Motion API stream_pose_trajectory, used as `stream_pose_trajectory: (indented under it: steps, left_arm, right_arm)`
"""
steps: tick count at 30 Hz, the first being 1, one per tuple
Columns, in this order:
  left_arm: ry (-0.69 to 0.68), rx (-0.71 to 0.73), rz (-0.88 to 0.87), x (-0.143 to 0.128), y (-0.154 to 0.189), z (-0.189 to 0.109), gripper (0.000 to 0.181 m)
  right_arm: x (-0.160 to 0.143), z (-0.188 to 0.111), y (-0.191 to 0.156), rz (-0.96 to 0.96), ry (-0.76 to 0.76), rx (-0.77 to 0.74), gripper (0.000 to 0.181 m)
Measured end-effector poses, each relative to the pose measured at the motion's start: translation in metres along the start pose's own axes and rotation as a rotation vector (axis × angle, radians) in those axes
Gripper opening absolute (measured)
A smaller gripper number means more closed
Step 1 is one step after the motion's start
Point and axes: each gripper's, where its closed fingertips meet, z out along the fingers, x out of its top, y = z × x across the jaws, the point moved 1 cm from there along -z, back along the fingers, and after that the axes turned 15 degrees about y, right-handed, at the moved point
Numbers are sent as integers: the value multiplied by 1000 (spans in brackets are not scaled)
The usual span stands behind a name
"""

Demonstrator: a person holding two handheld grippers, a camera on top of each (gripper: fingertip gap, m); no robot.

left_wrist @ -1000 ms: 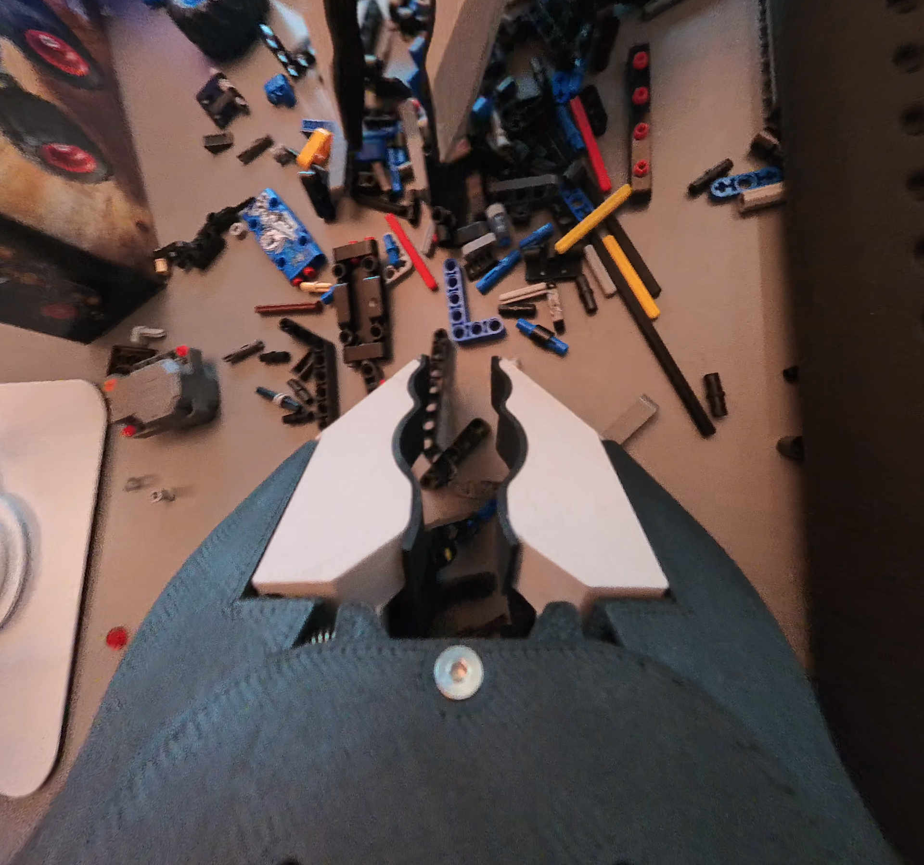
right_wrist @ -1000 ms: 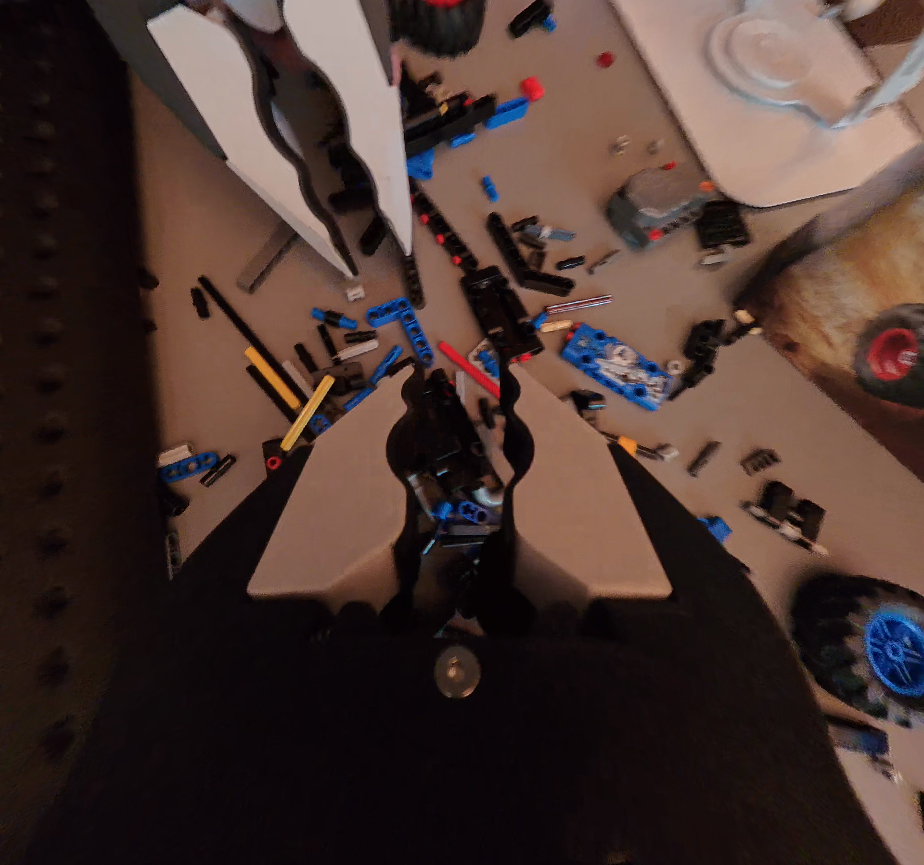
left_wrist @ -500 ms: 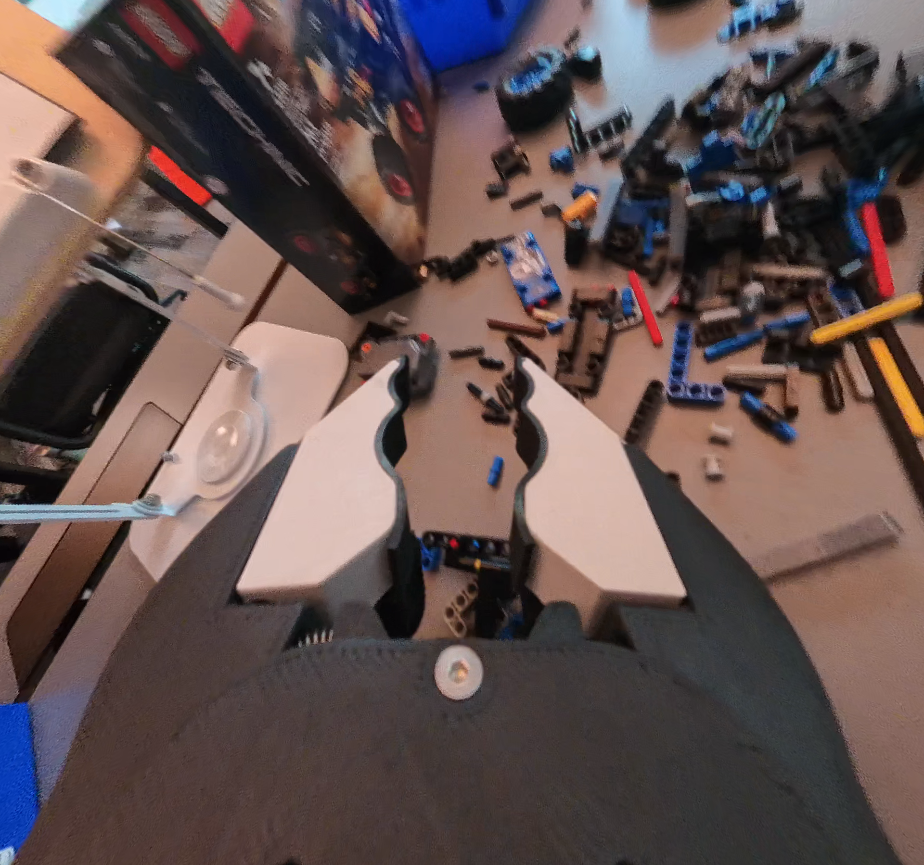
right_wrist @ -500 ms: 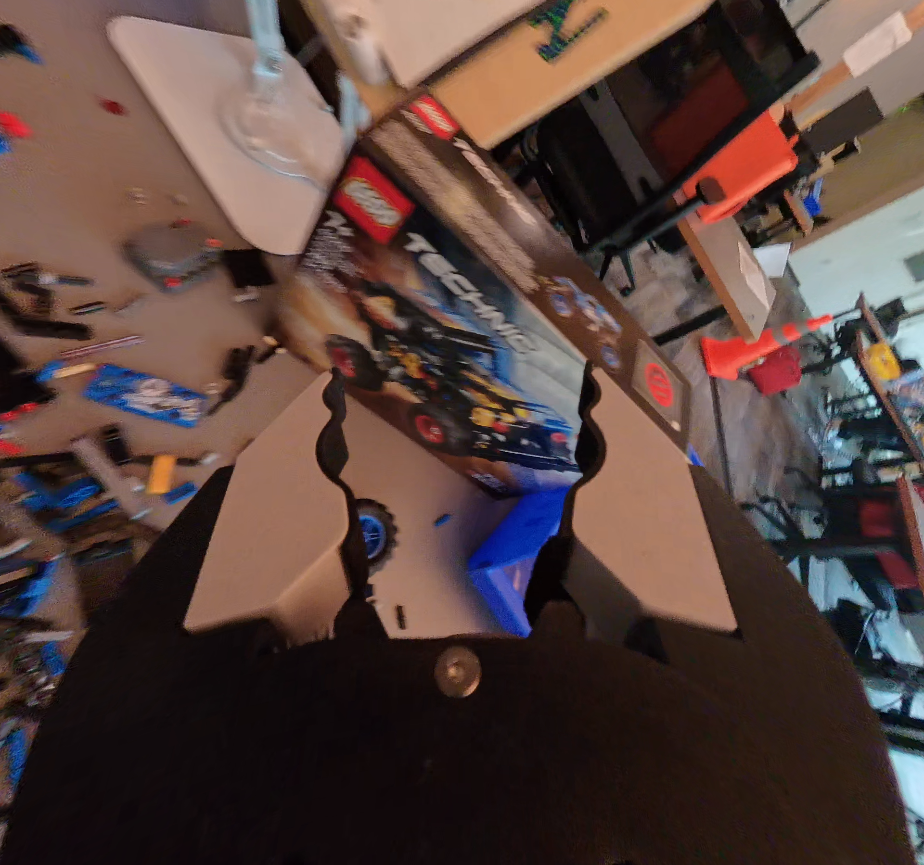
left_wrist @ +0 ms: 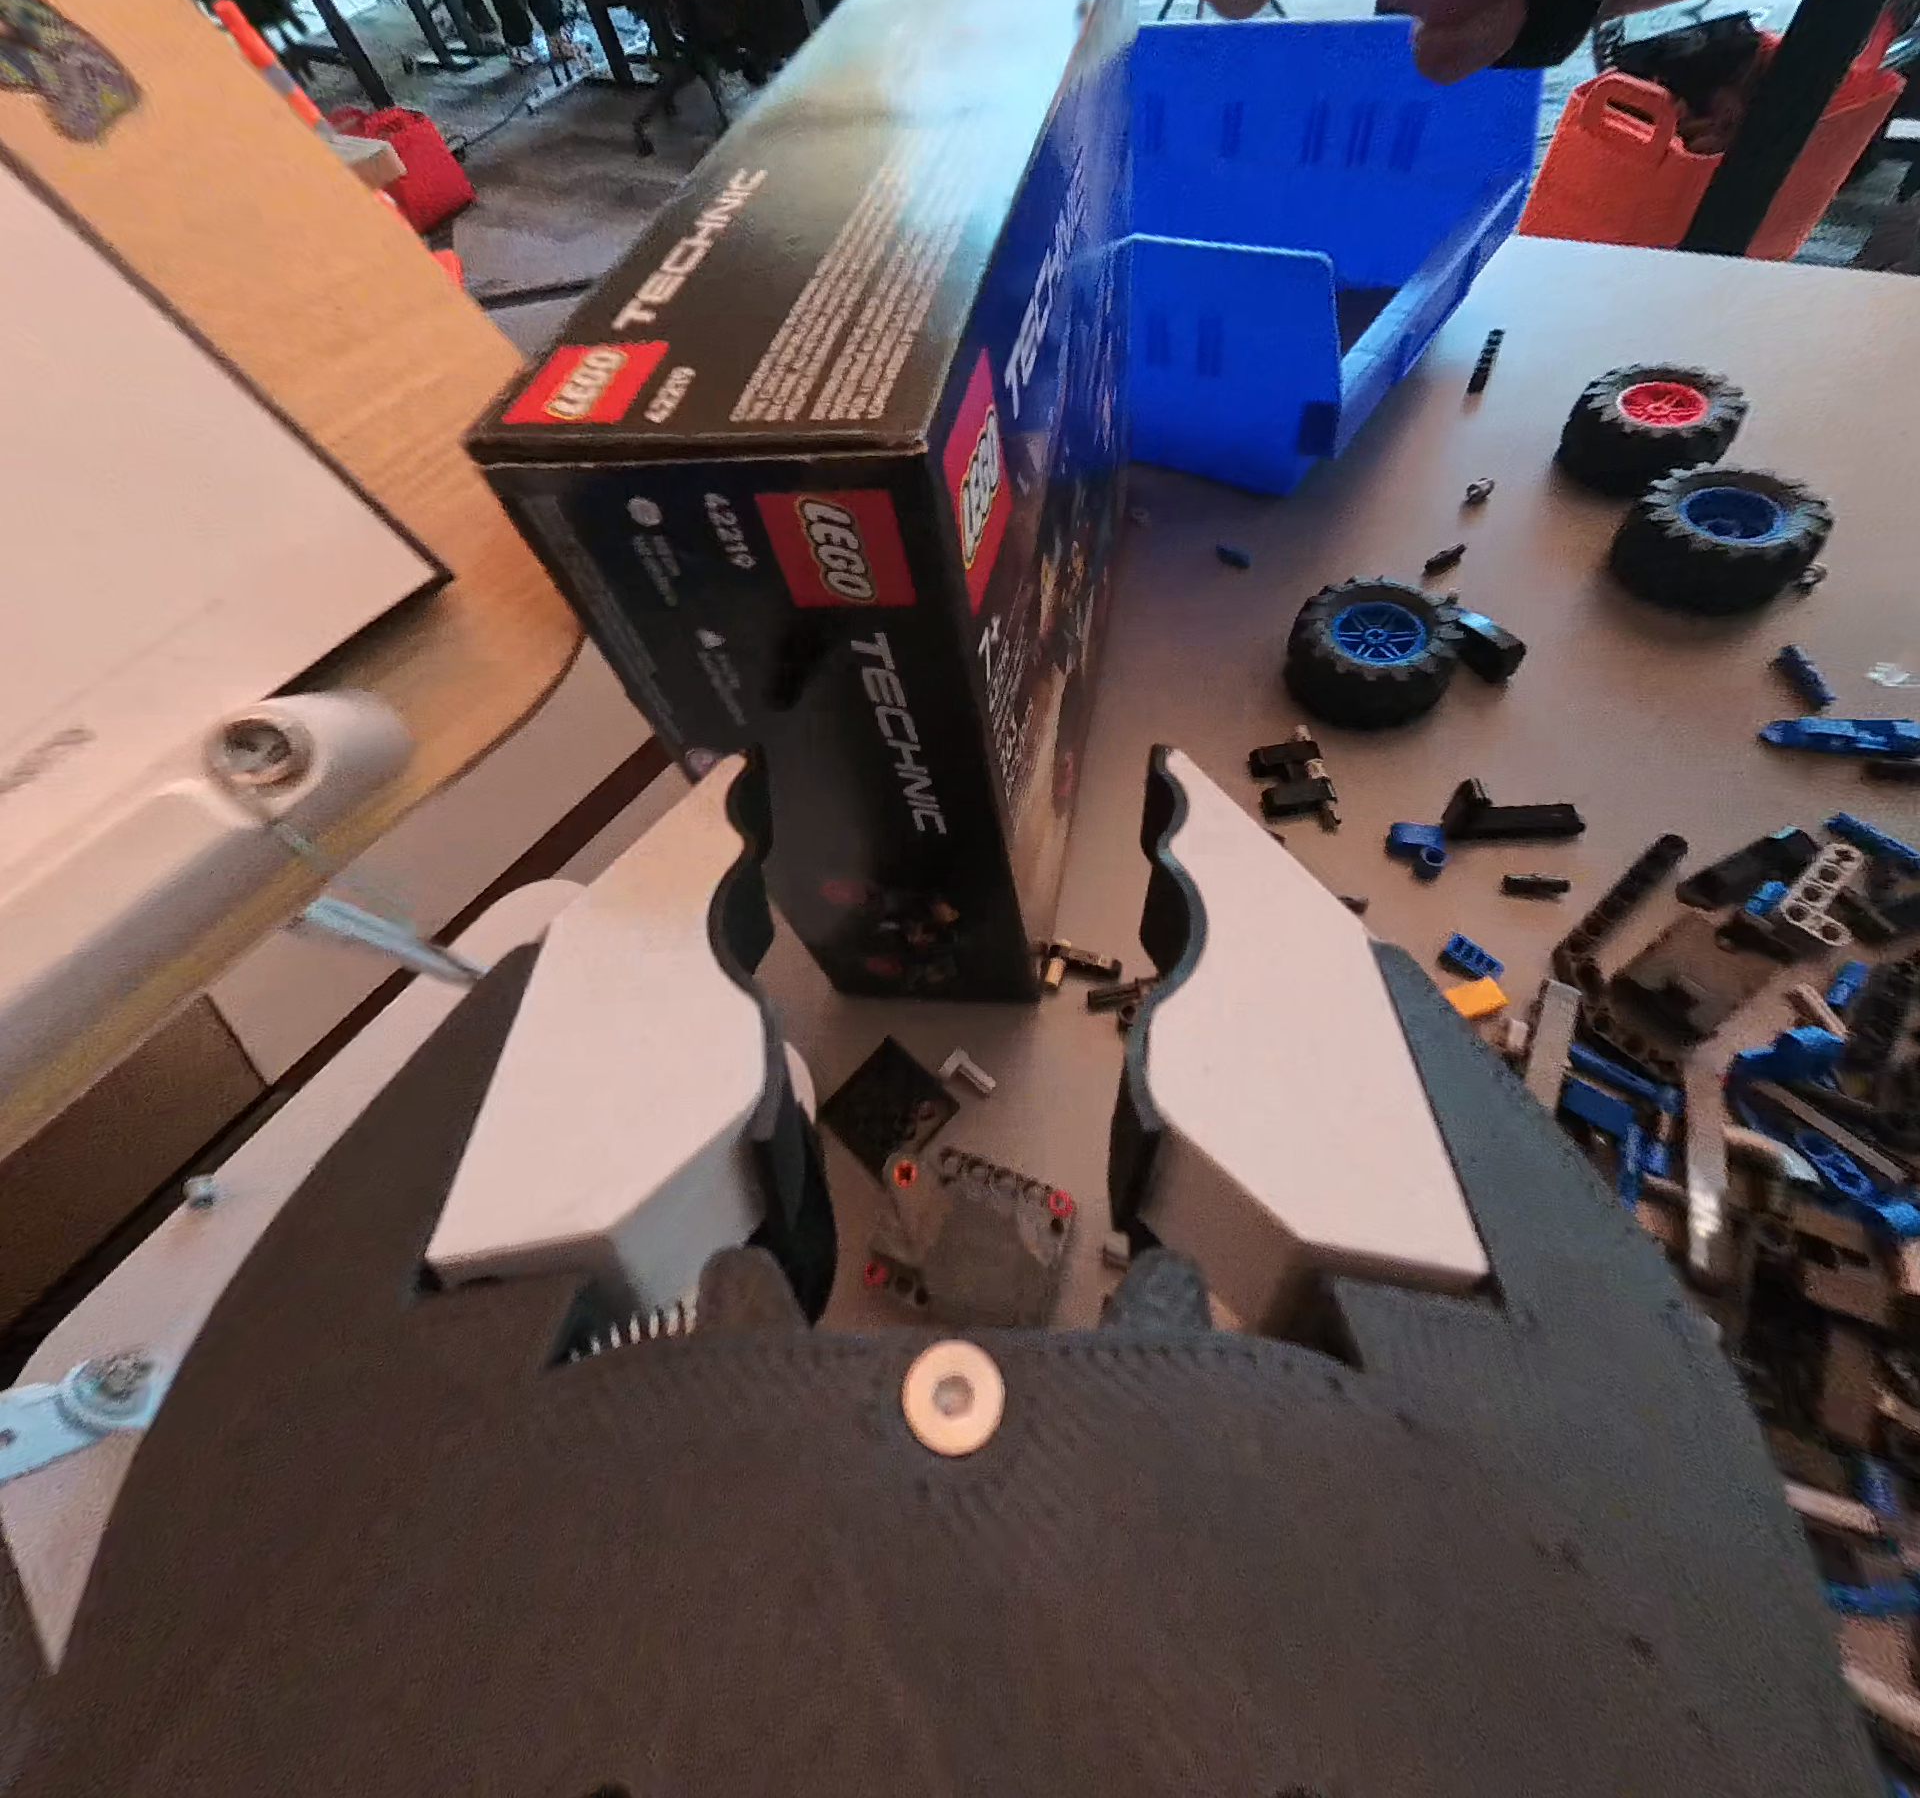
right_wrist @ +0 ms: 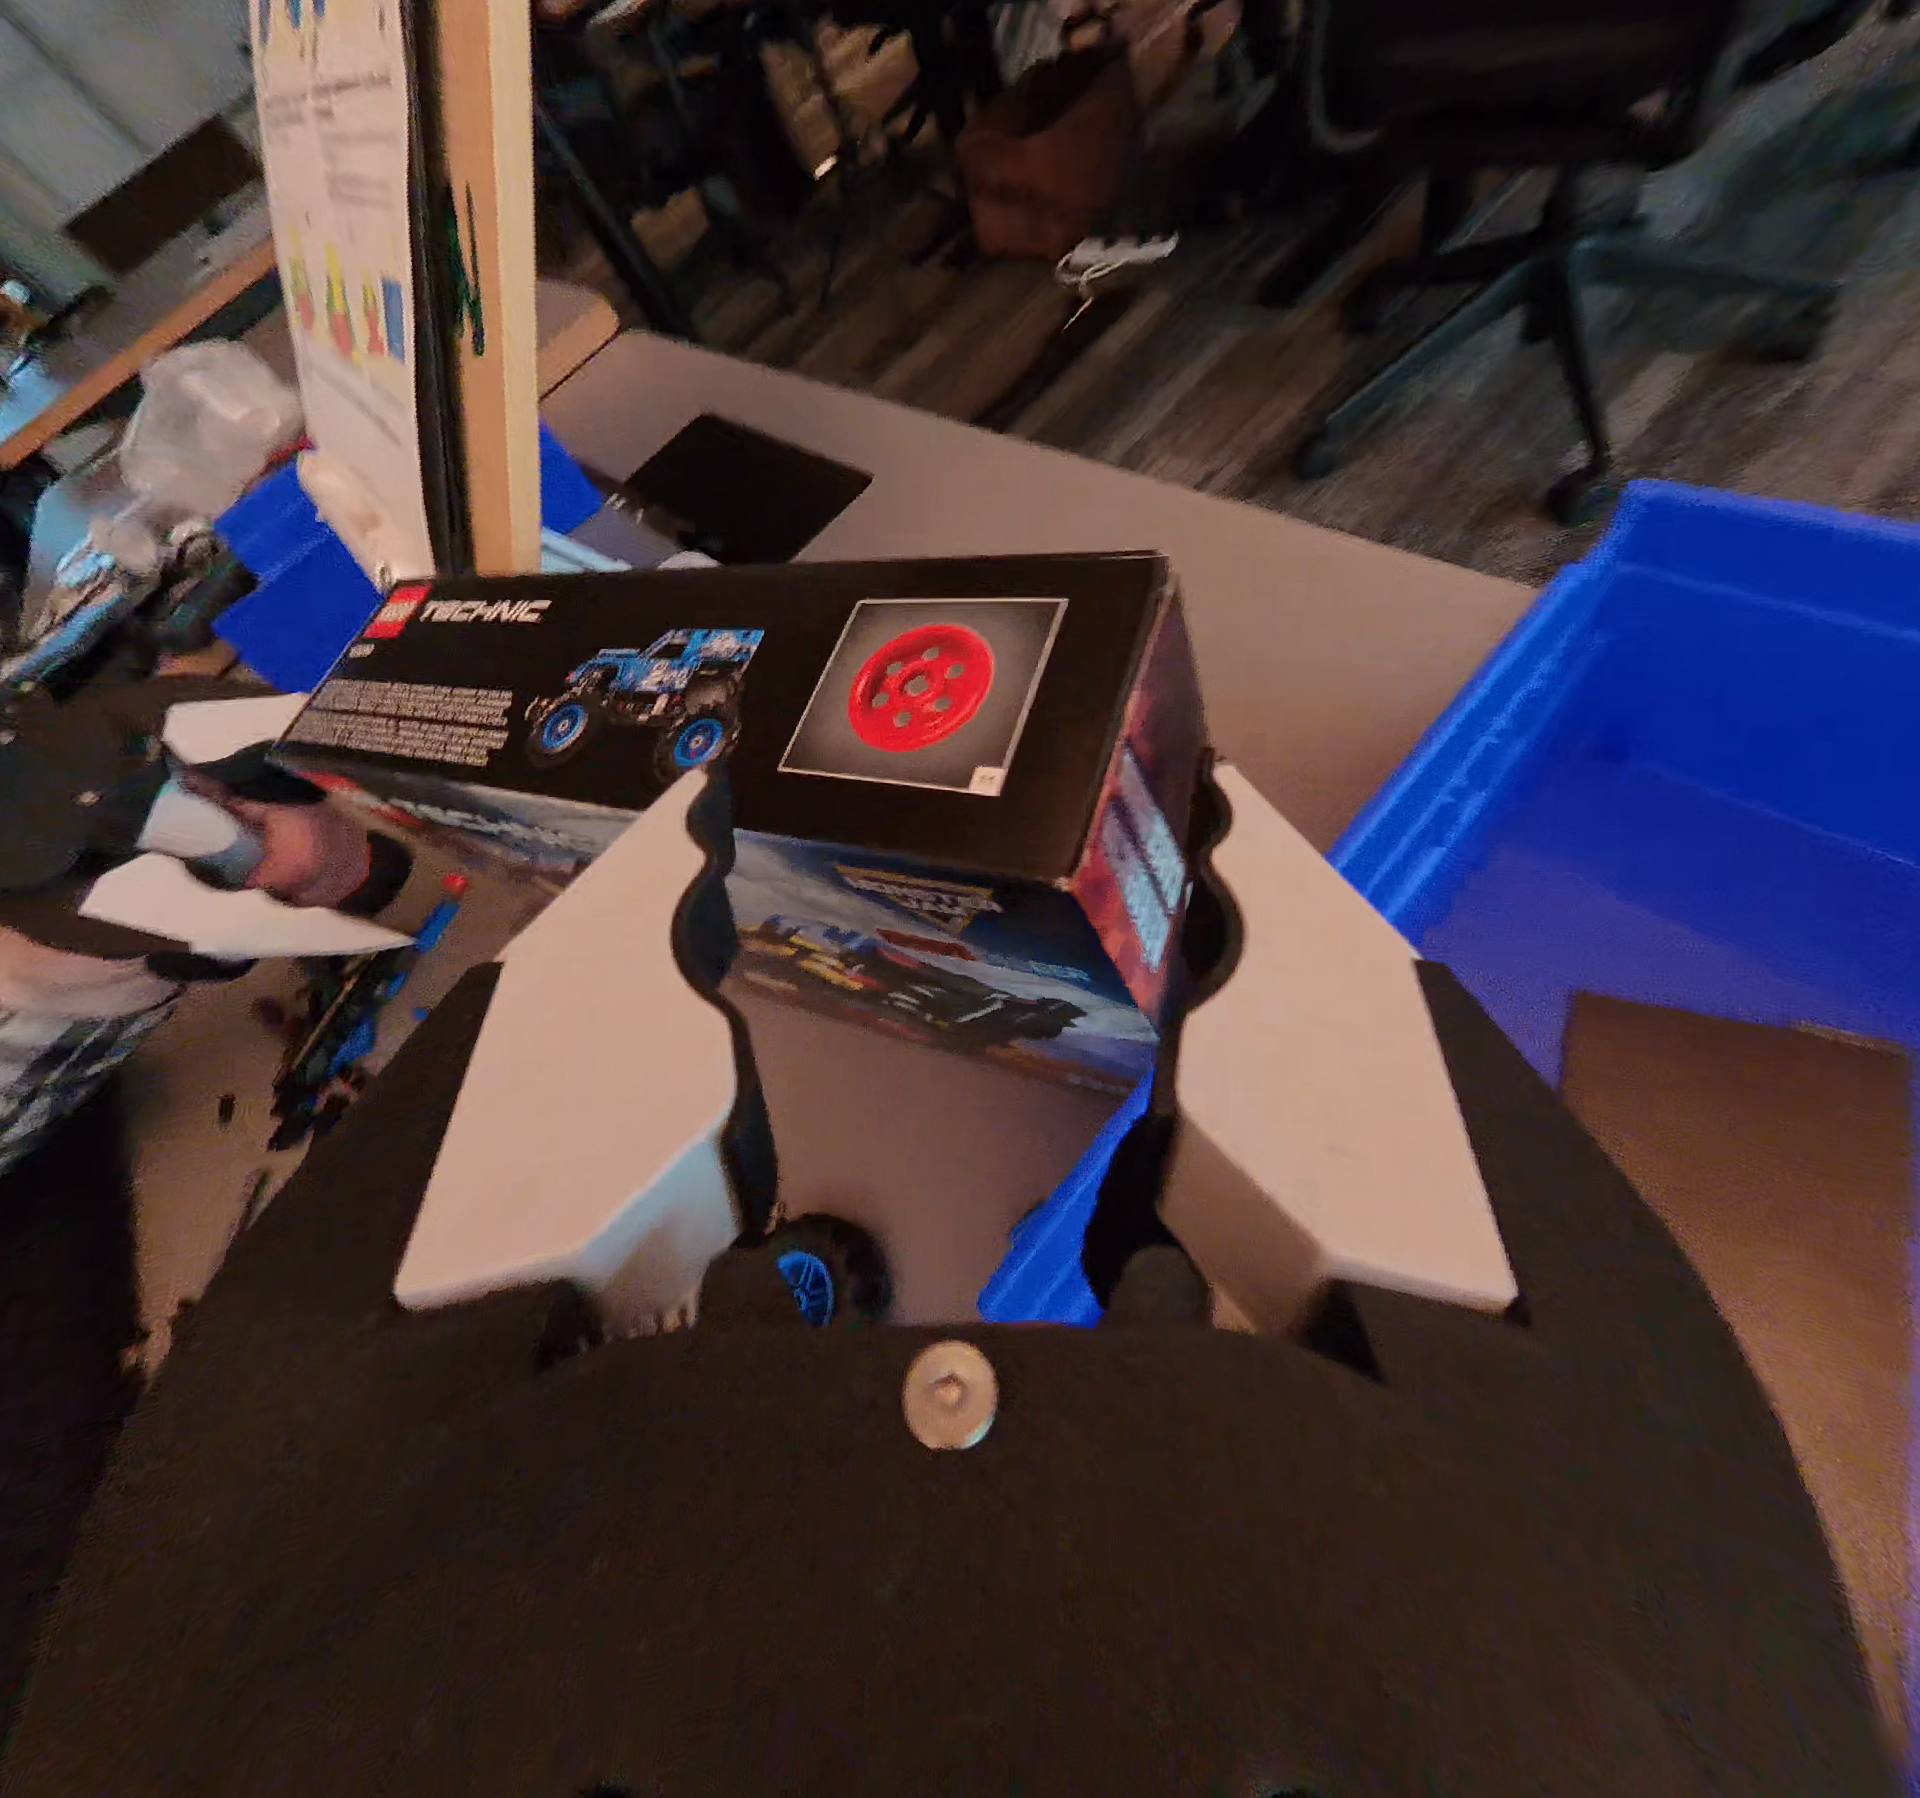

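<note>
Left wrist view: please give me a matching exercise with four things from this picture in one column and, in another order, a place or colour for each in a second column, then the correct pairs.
Things:
1. toy set box
2. blue bin
3. red-hubbed wheel
4. grey block with red pins

Places or colours:
A. farthest of the three wheels, near the bin
B. low between the open left tongs
C. behind the box, open-topped
D. stands on edge, mostly black, right ahead of the tongs

Pairs: 1-D, 2-C, 3-A, 4-B
</note>
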Motion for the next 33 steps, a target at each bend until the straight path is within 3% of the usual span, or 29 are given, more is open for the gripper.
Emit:
stream_pose_trajectory:
  steps: [5,9,12,19,26,30,33]
  left_arm:
    - [22,62,6,1,-3,10,67]
    - [33,139,24,3,-8,-2,70]
    - [130,193,22,23,-15,-21,68]
    - [271,234,107,85,5,-89,67]
    - [426,291,94,131,15,-166,71]
    - [486,336,41,144,1,-226,70]
    - [499,398,35,146,-18,-275,72]
  right_arm:
    - [-5,7,-6,-35,24,13,85]
    - [-8,0,-26,-55,83,42,85]
    - [-9,-8,-50,-100,114,58,86]
    - [22,-48,-138,-208,294,116,89]
    - [47,-83,-243,-384,352,132,83]
    - [47,-80,-305,-436,323,196,78]
    - [32,-56,-344,-470,282,239,78]
